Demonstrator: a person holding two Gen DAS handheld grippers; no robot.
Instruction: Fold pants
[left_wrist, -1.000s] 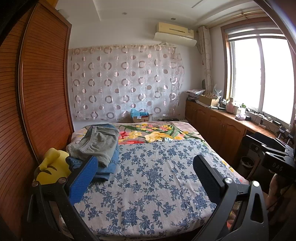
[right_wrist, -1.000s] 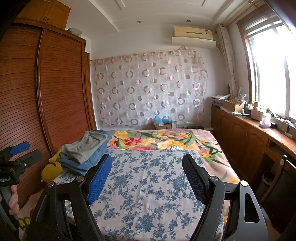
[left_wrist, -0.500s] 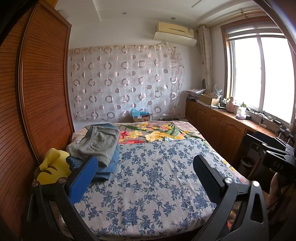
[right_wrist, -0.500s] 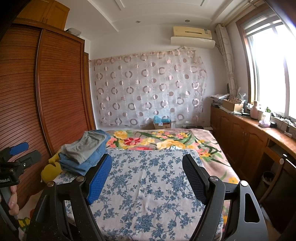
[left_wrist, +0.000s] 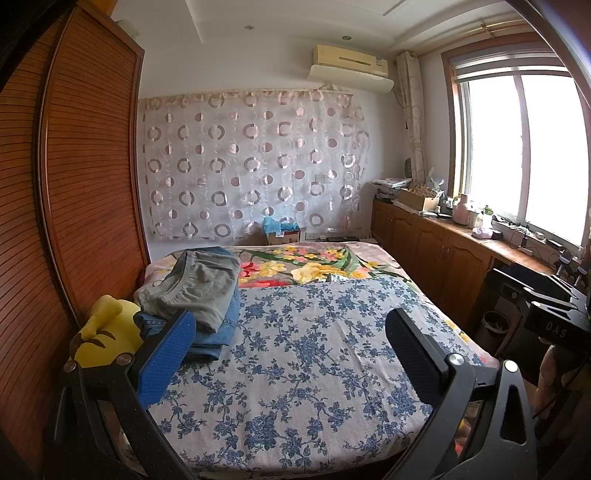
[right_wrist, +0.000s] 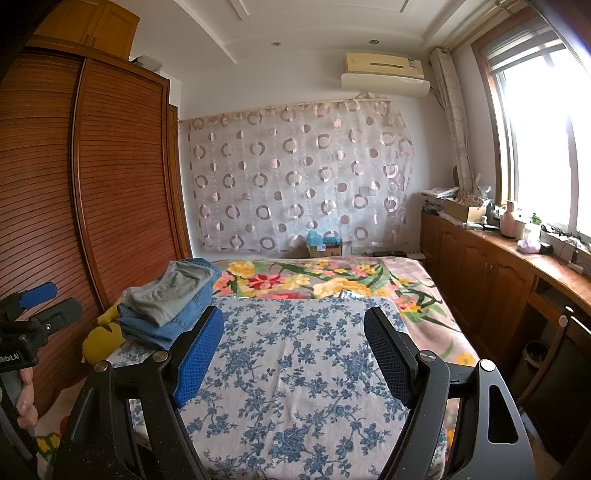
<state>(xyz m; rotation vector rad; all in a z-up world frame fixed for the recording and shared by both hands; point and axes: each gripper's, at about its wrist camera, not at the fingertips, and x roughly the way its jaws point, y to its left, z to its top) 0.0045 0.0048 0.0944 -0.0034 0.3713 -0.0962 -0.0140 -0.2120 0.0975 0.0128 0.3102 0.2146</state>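
A stack of folded pants lies on the bed's left side: grey-green pants on top of blue jeans; it also shows in the right wrist view. My left gripper is open and empty, held above the near part of the blue-flowered bedsheet, right of the stack. My right gripper is open and empty over the same sheet. Neither gripper touches any cloth.
A yellow plush toy sits between the stack and the wooden wardrobe on the left. A floral blanket covers the bed's far end. Wooden cabinets with clutter run along the right under the window.
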